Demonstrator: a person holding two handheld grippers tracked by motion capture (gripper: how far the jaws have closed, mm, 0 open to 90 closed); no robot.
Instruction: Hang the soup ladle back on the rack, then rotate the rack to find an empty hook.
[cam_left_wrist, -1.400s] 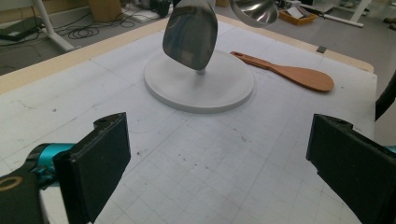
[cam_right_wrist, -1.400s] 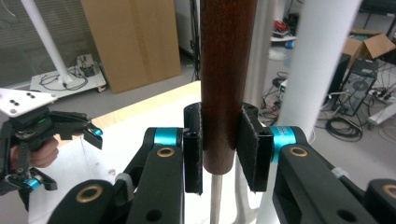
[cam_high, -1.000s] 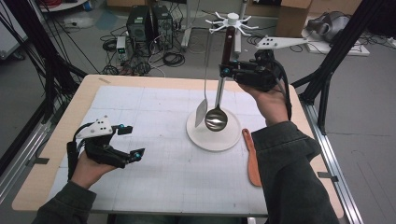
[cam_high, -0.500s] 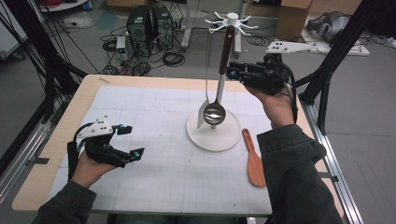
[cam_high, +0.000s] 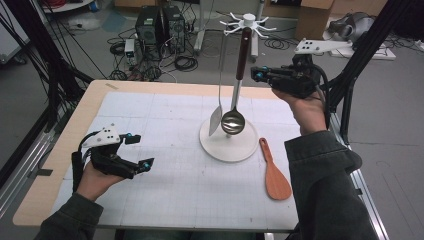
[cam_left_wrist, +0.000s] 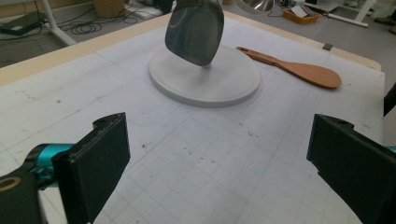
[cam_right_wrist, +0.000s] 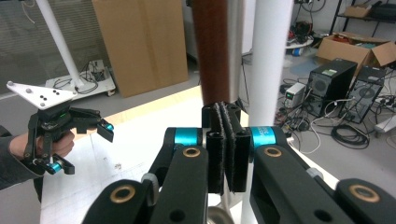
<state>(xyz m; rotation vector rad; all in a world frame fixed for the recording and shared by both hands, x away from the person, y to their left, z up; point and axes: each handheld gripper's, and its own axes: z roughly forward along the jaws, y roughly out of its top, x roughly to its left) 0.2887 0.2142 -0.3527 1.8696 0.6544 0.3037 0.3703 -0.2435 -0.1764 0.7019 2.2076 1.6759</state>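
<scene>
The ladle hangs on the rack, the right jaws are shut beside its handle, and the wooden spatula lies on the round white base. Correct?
Not quite. The wooden spatula lies on the mat beside the round white base, as the high view shows. The rest holds.

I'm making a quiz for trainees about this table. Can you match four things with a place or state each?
Things:
1. ladle
2. spatula
3. paddle
4. left gripper

Places or states:
A. lies flat on the mat, right of the stand's base
B. jaws open, nothing between them
C. upright at the stand, with a brown handle
D. thin metal, its blade just above the base, left of the ladle's bowl

Pairs: 1-C, 2-D, 3-A, 4-B
</scene>
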